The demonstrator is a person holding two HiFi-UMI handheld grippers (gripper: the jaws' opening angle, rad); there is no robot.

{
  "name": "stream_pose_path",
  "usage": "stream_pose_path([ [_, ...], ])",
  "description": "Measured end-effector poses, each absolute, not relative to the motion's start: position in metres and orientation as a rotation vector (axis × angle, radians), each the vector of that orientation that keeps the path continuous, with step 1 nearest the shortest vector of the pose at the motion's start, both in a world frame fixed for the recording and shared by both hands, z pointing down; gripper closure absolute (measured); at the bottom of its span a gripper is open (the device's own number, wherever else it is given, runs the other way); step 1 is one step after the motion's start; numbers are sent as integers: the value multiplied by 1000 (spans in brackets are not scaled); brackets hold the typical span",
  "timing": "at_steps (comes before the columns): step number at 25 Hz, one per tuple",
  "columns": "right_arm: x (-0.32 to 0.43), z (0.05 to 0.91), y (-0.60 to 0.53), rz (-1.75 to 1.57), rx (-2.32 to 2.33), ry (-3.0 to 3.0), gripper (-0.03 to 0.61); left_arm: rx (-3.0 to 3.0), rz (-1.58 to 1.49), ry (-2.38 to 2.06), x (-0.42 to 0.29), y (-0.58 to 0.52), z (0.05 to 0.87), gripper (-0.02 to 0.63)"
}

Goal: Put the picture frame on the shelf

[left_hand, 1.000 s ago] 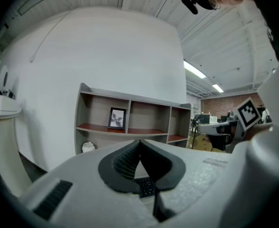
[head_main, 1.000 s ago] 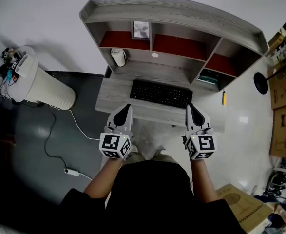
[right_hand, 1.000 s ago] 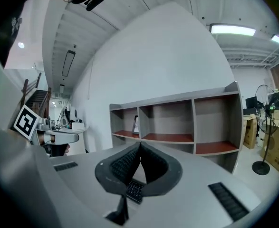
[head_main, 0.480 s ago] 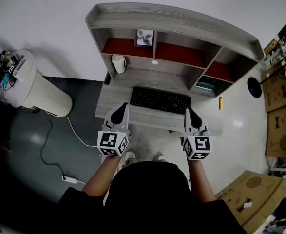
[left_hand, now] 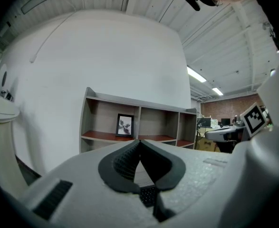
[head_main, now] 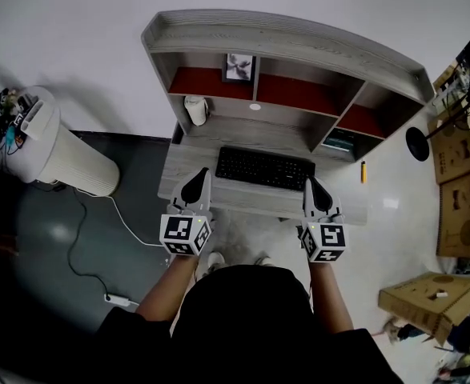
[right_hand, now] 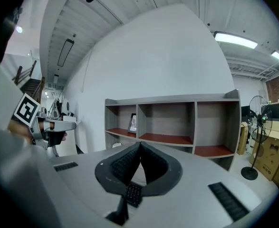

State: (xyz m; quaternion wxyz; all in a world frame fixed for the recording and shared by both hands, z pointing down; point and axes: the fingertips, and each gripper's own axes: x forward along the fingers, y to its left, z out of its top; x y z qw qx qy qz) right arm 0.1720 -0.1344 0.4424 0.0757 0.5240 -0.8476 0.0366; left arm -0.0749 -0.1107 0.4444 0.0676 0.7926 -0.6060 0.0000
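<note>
The picture frame (head_main: 239, 67) stands upright on the red shelf board in the left compartment of the grey desk hutch (head_main: 283, 38), next to a divider; it also shows in the left gripper view (left_hand: 125, 126) and the right gripper view (right_hand: 132, 122). My left gripper (head_main: 203, 174) hovers at the desk's front edge, left of the keyboard, shut with nothing in it (left_hand: 139, 142). My right gripper (head_main: 308, 181) sits at the front edge on the right, also shut and holding nothing (right_hand: 139, 145). Both point level toward the shelf, well short of the frame.
A black keyboard (head_main: 265, 168) lies on the desk (head_main: 182, 158), a white mouse-like object (head_main: 195, 109) at its back left. A white cylindrical appliance (head_main: 58, 150) stands left, with a cable on the floor. Cardboard boxes (head_main: 459, 182) and a black stand base (head_main: 417, 143) are on the right.
Both grippers have drawn back slightly from the desk toward the person, and the head view has shifted a little. The frame stays put on the shelf; the jaws stay shut.
</note>
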Motion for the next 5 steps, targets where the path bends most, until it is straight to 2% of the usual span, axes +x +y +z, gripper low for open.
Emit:
stream_pose_path([
  [5, 171, 441, -135, 103, 1573, -2535, 566, 2394, -2, -1831, -76, -111, 440, 597],
])
